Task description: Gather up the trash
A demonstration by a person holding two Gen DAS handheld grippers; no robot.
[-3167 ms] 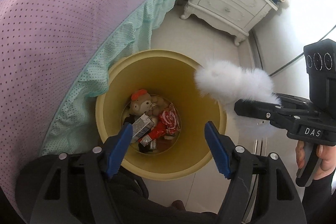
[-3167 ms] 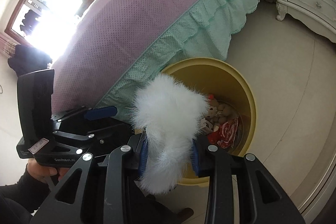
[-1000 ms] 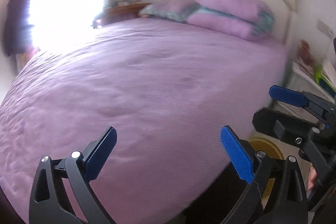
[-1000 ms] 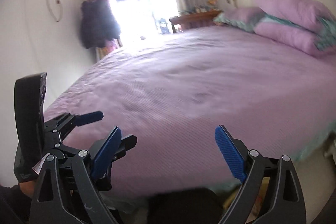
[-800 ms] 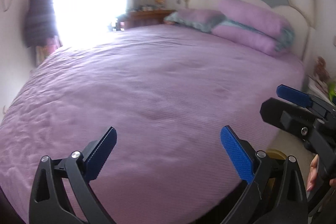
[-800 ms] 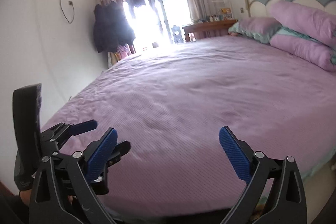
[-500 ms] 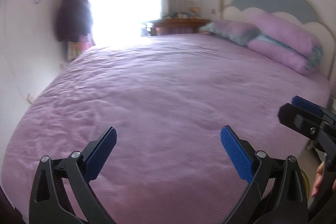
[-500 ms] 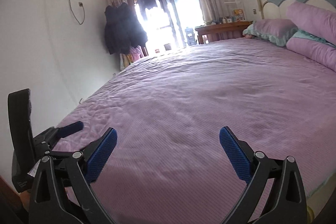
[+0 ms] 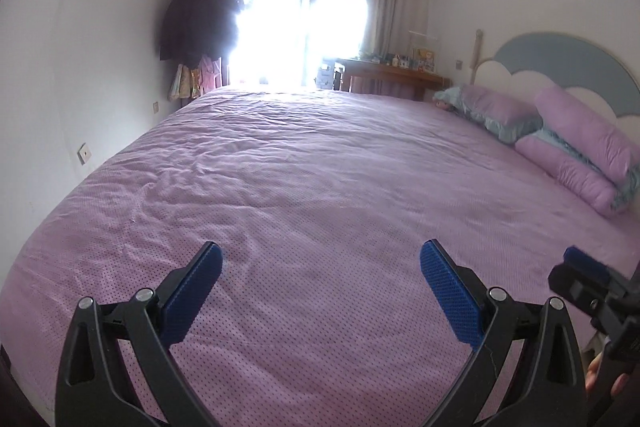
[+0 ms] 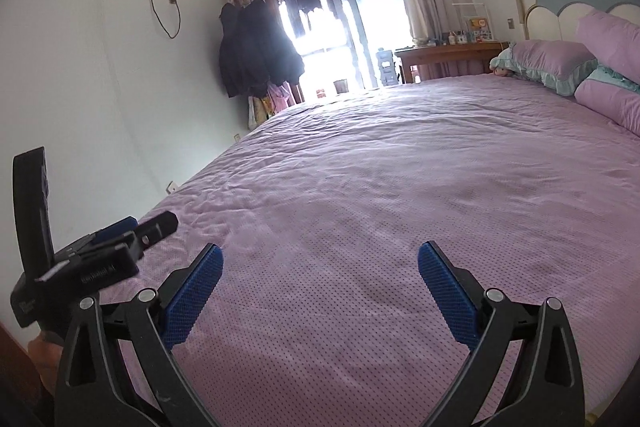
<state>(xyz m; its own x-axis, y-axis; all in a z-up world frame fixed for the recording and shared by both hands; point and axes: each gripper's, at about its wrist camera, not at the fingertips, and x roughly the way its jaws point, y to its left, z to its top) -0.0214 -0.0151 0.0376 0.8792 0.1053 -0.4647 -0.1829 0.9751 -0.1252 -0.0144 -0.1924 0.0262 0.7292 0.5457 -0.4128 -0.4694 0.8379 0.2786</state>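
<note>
**Inspector:** State of the tools?

**Observer:** The left gripper, black with blue pads, has its jaws spread wide over the purple dotted bedspread and grips nothing. The right gripper has just been opening its jaws. They stand wide apart, with only bedspread between them.

**Inspector:** Their relation?

**Observer:** In the left wrist view the right gripper shows at 4 o'clock. In the right wrist view the left gripper shows at 8 o'clock.

**Inspector:** Surroundings?

**Observer:** Purple pillows lie at 3 o'clock, a bright glass door is at 12, and dark coats hang at 11.

**Inspector:** The trash?

**Observer:** I cannot tell where it lies.
</note>
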